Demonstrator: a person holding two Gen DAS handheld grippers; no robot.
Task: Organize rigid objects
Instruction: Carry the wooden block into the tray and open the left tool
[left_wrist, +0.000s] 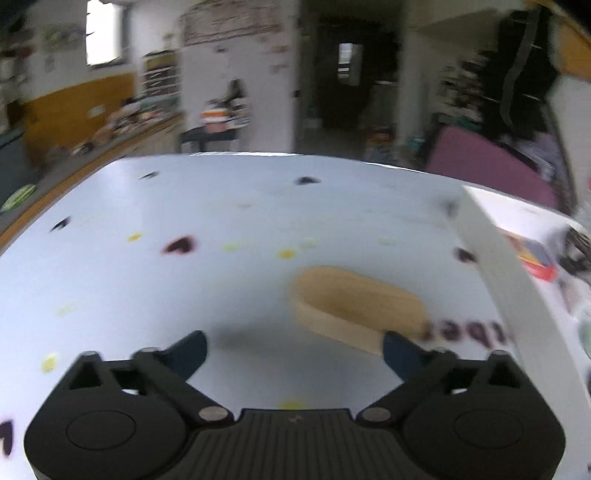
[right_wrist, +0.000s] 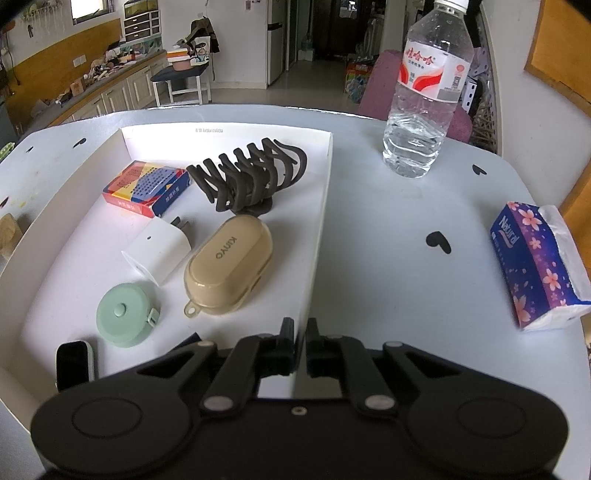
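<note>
Gripping the near right wall of the white tray (right_wrist: 325, 192), the right gripper (right_wrist: 300, 328) has its fingers pinched nearly together on that thin edge. Left gripper (left_wrist: 293, 347) has fingers spread wide, nothing between them; the view is motion-blurred.

Wooden oval block (left_wrist: 354, 306) lies flat on the white tabletop (left_wrist: 147, 288), just beyond the left gripper's right finger (left_wrist: 397, 350) and to the left of the tray's wall; whether finger and block touch, cannot tell. The block also shows at the left edge of the right wrist view, outside the tray.

Inside the tray:
- card box (right_wrist: 146, 187), far left
- dark claw hair clip (right_wrist: 247, 173), far middle
- white charger plug (right_wrist: 159, 249), centre
- beige earbud case (right_wrist: 229, 266), right of the charger
- green tape measure (right_wrist: 123, 314), near left
- small black-screened device (right_wrist: 74, 363), near left corner

Right of the tray, on the tabletop: water bottle (right_wrist: 428, 92) upright at the far side, tissue pack (right_wrist: 539, 266) at the right edge, well apart.
</note>
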